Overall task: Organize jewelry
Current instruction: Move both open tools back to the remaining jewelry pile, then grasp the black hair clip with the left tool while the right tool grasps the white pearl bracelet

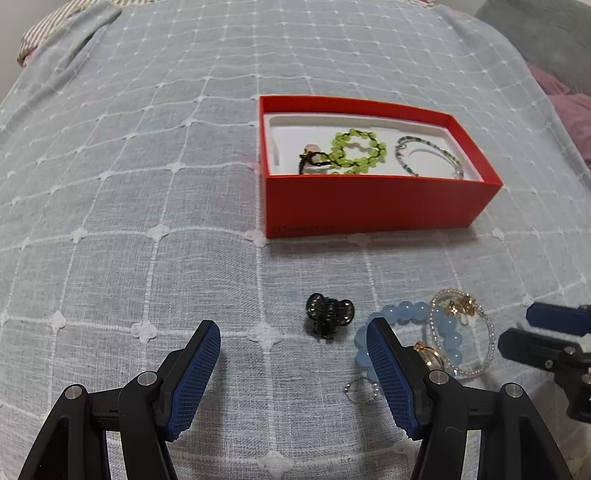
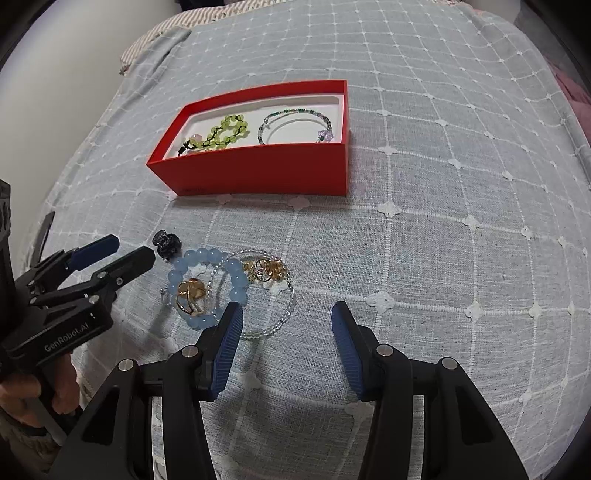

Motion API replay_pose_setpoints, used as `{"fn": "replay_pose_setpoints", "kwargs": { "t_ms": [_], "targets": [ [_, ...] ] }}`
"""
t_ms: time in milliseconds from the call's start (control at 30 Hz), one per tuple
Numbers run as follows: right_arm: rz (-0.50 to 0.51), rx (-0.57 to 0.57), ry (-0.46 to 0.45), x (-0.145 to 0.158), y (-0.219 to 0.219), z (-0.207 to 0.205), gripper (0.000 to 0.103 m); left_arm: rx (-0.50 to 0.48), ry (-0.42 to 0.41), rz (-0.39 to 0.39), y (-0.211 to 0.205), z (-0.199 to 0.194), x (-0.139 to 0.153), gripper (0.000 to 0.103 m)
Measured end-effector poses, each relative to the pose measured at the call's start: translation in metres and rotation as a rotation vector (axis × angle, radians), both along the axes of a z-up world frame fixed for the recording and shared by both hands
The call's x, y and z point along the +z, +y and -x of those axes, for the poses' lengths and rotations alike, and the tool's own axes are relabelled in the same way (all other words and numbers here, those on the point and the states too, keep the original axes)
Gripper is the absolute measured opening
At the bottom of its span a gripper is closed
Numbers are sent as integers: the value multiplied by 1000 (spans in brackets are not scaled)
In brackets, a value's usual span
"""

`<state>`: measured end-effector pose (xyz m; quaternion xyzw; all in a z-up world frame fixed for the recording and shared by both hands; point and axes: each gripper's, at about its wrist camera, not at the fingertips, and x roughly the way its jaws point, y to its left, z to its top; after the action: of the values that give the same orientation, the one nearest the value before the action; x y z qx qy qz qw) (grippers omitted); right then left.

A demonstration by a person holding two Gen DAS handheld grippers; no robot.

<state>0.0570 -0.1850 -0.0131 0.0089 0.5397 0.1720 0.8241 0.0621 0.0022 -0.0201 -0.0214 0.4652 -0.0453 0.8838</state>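
An open red box [image 1: 369, 201] [image 2: 258, 171] with a white liner holds a green bead bracelet [image 1: 356, 151] [image 2: 225, 133] and a thin multicolour bead bracelet [image 1: 428, 155] [image 2: 295, 122]. In front of it on the cloth lie a black hair clip [image 1: 330, 316] [image 2: 167, 242], a blue bead bracelet [image 1: 406, 309] [image 2: 207, 256], a clear bead bracelet [image 1: 476, 354] [image 2: 277, 323], a gold ring [image 1: 428, 352] [image 2: 190, 291] and a gold charm [image 2: 266, 271]. My left gripper [image 1: 291, 330] [image 2: 129, 249] is open, low over the cloth, the clip just ahead. My right gripper [image 2: 286, 310] [image 1: 515, 328] is open, nothing gripped, over the clear bracelet's near edge.
A pale blue checked cloth [image 1: 147, 221] covers the soft surface. A small silver ring [image 1: 360, 391] lies by my left gripper's right finger. A person's hand [image 2: 22, 398] holds the left gripper. Striped fabric [image 1: 48, 33] and purple fabric [image 1: 569, 107] lie at the far edges.
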Motion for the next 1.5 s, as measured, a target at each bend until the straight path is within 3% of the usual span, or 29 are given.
{"fn": "replay_pose_setpoints", "kwargs": {
  "t_ms": [300, 600, 767, 933, 1233, 1400, 1500],
  "targets": [
    [2, -6, 12, -4, -1, -4, 51, -48, 24, 11, -10, -3, -9, 69],
    [19, 25, 16, -11, 9, -2, 38, -62, 40, 0, -16, -8, -18, 55],
    [25, 33, -3, -12, 12, 1, 36, -59, 38, 14, -15, -12, -20, 43],
    [31, 51, -18, -13, 17, 3, 33, -46, 37, 49, -9, -11, -18, 23],
    [52, 51, -61, -11, 17, 3, 27, -37, 32, 98, -4, -10, -13, 6],
    [14, 187, -157, 10, 33, 19, 27, -32, 29, 140, 3, -9, -9, 5],
    [83, 259, -170, 3, 48, 27, 27, -33, 36, 154, 4, -10, -10, 5]
  ]
}}
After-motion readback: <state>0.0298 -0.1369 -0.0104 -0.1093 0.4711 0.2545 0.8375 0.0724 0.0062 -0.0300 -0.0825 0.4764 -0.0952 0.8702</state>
